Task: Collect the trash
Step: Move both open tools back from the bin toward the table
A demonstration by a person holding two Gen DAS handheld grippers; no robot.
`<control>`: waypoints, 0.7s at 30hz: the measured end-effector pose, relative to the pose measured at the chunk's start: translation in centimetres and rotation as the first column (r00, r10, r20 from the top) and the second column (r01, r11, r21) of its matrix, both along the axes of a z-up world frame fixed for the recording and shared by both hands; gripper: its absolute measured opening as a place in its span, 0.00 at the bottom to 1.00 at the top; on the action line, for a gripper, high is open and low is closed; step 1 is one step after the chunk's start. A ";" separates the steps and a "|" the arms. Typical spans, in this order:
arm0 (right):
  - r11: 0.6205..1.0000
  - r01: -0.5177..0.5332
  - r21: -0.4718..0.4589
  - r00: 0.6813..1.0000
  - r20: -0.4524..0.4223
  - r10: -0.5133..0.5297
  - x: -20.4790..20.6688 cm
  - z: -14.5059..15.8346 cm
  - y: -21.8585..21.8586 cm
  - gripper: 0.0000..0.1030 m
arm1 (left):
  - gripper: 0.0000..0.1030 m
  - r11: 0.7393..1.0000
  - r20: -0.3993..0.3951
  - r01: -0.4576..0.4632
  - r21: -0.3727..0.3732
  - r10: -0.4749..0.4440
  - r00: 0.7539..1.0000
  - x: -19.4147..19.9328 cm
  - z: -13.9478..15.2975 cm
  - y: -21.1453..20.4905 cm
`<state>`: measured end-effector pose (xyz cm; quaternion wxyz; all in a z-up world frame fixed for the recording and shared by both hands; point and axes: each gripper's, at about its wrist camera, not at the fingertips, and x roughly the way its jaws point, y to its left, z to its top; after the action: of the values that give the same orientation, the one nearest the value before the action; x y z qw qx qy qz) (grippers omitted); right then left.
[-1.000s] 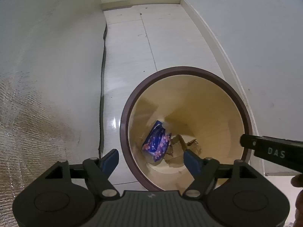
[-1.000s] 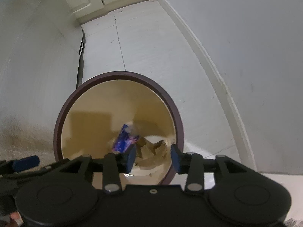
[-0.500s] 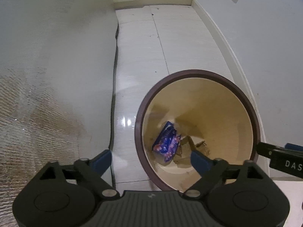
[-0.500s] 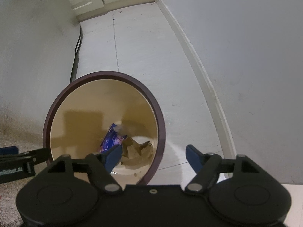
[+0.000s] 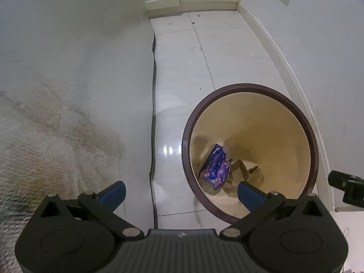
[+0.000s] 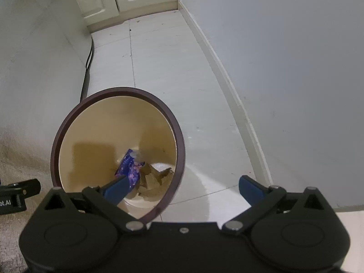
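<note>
Carpet [image 5: 52, 136] lies on the left, under my left gripper [image 5: 180, 190], whose jaws are opening wide with nothing between them. To its right the round bin [image 5: 248, 87] stands upright on the pale tiles, mouth up. At its bottom the blue flowered wrapper [image 5: 216, 166] leans, its long axis running from the floor of the bin up toward the far wall, with crumpled brown paper [image 5: 248, 174] just beside it. My right gripper [image 6: 183, 187] is also opening, empty.
</note>
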<state>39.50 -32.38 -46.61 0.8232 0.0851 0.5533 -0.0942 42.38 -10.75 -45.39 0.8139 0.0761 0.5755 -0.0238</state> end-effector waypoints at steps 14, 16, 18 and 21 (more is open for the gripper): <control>0.999 0.008 -0.034 0.999 0.037 -0.007 -5.5 5.7 0.2 1.00 | 1.00 1.000 0.073 -0.003 -0.021 0.005 0.997 -4.8 6.0 0.9; 0.999 0.014 -0.038 0.999 0.048 -0.012 -6.6 6.7 0.2 1.00 | 1.00 1.000 0.088 0.001 -0.028 0.002 0.996 -5.8 7.0 0.9; 0.999 0.016 -0.043 0.998 0.058 -0.014 -7.6 7.7 0.2 1.00 | 1.00 0.999 0.103 0.007 -0.041 -0.003 0.995 -6.8 8.2 0.9; 0.998 0.022 -0.054 0.996 0.085 -0.017 -9.1 9.4 0.1 1.00 | 1.00 0.998 0.128 0.020 -0.054 -0.013 0.992 -8.4 10.0 0.9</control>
<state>30.37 -32.26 -37.16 0.8470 0.0717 0.5143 -0.1138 34.01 -9.87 -35.41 0.8506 0.0598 0.5208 -0.0413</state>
